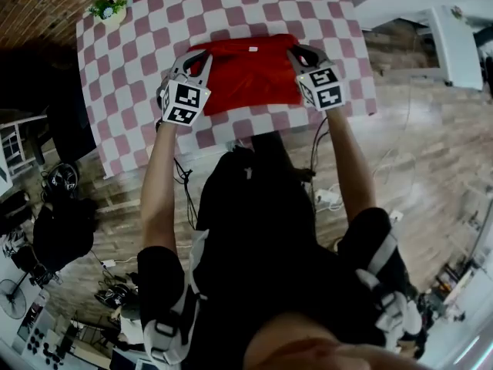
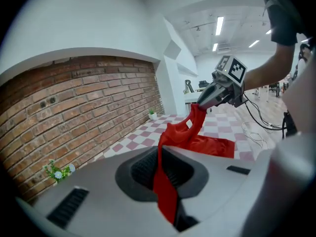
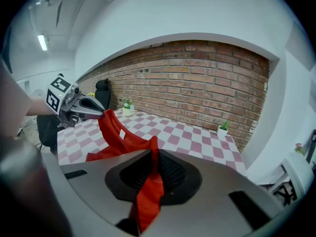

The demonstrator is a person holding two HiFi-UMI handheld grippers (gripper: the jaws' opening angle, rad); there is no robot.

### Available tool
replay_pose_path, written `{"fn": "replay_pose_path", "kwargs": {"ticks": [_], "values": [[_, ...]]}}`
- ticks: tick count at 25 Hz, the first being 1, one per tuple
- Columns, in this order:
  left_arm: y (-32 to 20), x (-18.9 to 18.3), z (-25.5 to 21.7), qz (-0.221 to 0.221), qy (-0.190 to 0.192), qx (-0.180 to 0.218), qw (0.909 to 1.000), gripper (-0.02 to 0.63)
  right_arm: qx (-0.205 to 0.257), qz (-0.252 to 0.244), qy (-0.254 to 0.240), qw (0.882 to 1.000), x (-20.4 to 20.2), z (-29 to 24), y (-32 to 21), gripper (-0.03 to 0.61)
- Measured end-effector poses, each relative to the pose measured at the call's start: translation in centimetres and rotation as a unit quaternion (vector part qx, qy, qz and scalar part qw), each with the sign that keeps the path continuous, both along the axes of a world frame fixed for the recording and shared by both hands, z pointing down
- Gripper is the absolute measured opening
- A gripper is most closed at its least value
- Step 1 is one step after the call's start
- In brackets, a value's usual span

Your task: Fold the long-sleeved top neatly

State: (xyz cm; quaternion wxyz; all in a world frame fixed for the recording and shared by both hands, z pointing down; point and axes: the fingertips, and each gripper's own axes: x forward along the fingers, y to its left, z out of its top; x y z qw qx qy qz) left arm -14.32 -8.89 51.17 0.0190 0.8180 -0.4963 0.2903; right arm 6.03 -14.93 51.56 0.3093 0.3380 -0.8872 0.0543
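Note:
The red long-sleeved top [image 1: 246, 72] is stretched between my two grippers above the pink-and-white checked table [image 1: 139, 75], its lower part still draped on the cloth. My left gripper [image 1: 199, 58] is shut on the top's left upper corner; in the left gripper view red fabric [image 2: 165, 191] runs through the closed jaws. My right gripper [image 1: 299, 55] is shut on the right upper corner, and red fabric [image 3: 147, 194] hangs from its jaws. Each gripper view shows the other one pinching the collar edge: the right gripper [image 2: 205, 101] and the left gripper [image 3: 96, 113]. The neck label [image 3: 122, 134] faces up.
A small potted plant [image 1: 108, 8] stands at the table's far left corner, and another plant [image 3: 223, 127] sits near the brick wall [image 3: 207, 93]. A white piece of furniture [image 1: 454, 45] stands right of the table. Cables and bags lie on the wooden floor [image 1: 416, 168].

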Motion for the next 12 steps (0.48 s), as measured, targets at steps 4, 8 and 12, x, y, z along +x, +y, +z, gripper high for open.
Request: {"fn": "replay_pose_path", "kwargs": {"ticks": [4, 8, 12], "values": [[3.6, 1.2, 2.0, -0.003, -0.003, -0.006, 1.0000, 0.023, -0.014, -0.002, 0.015, 1.000, 1.4, 2.5, 3.9, 0.043], [6.3, 2.6, 4.3, -0.011, 0.006, -0.012, 0.9998, 0.023, -0.035, -0.002, 0.017, 0.999, 2.0, 4.4, 6.9, 0.043], [8.7, 3.5, 6.8, -0.034, 0.036, -0.024, 0.9985, 0.023, -0.046, -0.003, 0.021, 0.999, 2.9, 6.4, 9.1, 0.043]]}}
